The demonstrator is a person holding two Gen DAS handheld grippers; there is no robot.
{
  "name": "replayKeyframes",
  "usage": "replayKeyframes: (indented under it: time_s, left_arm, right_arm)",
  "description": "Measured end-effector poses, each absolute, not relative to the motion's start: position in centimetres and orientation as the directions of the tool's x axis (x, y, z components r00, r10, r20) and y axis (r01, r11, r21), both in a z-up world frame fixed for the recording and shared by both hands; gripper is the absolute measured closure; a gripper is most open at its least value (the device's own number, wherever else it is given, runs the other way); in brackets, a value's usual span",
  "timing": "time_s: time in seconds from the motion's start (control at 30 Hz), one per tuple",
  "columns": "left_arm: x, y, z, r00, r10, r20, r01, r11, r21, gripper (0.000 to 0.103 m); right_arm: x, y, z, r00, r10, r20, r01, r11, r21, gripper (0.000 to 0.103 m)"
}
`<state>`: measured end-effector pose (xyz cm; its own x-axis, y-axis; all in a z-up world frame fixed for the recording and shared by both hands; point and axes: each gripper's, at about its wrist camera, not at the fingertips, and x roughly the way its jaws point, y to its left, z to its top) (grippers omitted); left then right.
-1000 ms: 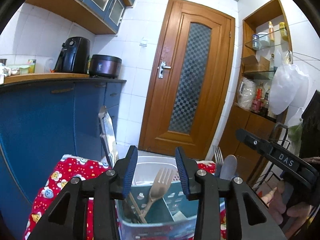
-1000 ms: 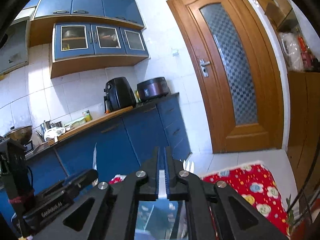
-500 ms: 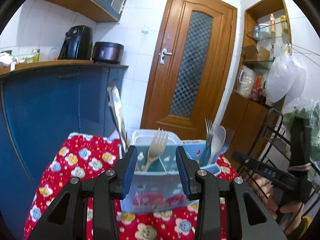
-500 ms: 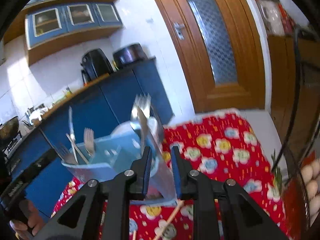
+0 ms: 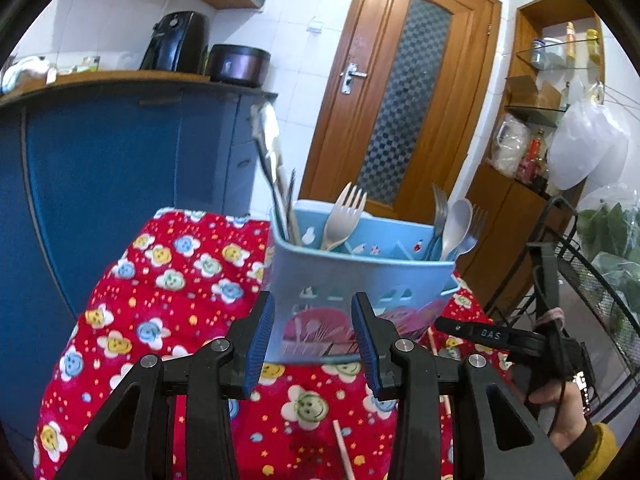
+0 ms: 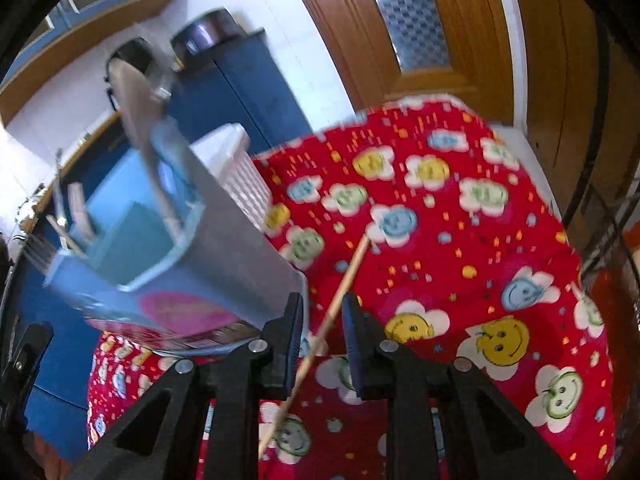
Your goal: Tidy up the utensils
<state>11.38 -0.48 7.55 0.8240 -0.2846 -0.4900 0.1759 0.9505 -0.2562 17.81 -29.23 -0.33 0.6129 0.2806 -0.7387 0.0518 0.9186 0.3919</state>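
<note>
A: The right gripper is being held partly open, with a chopstick lying between its fingers on the red cloth.

B: It should be lowered straight and closed near the stick's middle. The left gripper is being kept wide and empty, just before the blue holder where forks are standing.

Motion-blurred utensil caddy; chopstick partly behind hand-held gripper fingers

Black fingers, blue ribbed pads, silver screws; yellow sleeve
</note>
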Motion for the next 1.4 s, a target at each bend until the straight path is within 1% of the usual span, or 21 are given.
replayKeyframes:
  time_s: [0.13,0.43,0.5,0.53,0.77,0.9,1.13,1.2,1.3,1.33,1.4]
  left_arm:
    - [11.6,-0.1,6.7,0.813,-0.277,-0.513,0.158,0.952,-0.263,0.062]
    - [11.9,0.2,5.6,0.800,-0.273,-0.535,0.138,0.950,-0.278,0.062]
    - [11.9,0.2,5.4,0.797,-0.272,-0.539,0.136,0.950,-0.280,0.062]
    - [11.9,0.2,5.3,0.796,-0.273,-0.541,0.134,0.950,-0.281,0.062]
    - [11.8,0.6,5.0,0.791,-0.275,-0.547,0.128,0.948,-0.291,0.062]
    - [11.8,0.7,4.9,0.788,-0.275,-0.551,0.127,0.948,-0.291,0.062]
    - [12.0,0.7,4.4,0.776,-0.286,-0.562,0.127,0.944,-0.305,0.062]
    - [12.0,0.7,4.3,0.775,-0.287,-0.563,0.128,0.944,-0.305,0.062]
    - [11.9,0.7,4.3,0.775,-0.287,-0.563,0.129,0.944,-0.304,0.062]
    - [12.0,0.7,4.2,0.775,-0.287,-0.563,0.129,0.944,-0.304,0.062]
    - [11.9,0.7,4.3,0.775,-0.287,-0.563,0.128,0.944,-0.304,0.062]
  right_arm:
    - [18.5,-29.4,-1.6,0.575,0.278,-0.770,0.080,0.917,0.391,0.080]
    - [20.1,-29.5,-2.2,0.533,0.299,-0.791,0.098,0.907,0.409,0.080]
    - [20.6,-29.4,-2.3,0.525,0.297,-0.798,0.108,0.906,0.408,0.085]
    - [20.7,-29.4,-2.3,0.522,0.295,-0.800,0.113,0.906,0.408,0.091]
    - [20.1,-30.9,-2.4,0.542,0.338,-0.769,0.174,0.851,0.496,0.096]
    - [18.3,-31.6,-1.1,0.601,0.333,-0.726,0.175,0.832,0.526,0.097]
    - [14.6,-31.3,3.3,0.750,0.318,-0.580,0.084,0.825,0.559,0.097]
    - [13.5,-30.9,5.1,0.799,0.308,-0.517,0.034,0.835,0.549,0.097]
    - [12.6,-30.1,7.5,0.857,0.274,-0.437,-0.020,0.864,0.503,0.097]
    - [12.2,-29.7,8.5,0.880,0.258,-0.398,-0.042,0.878,0.476,0.097]
    - [12.0,-29.0,9.7,0.905,0.259,-0.338,-0.085,0.888,0.453,0.097]
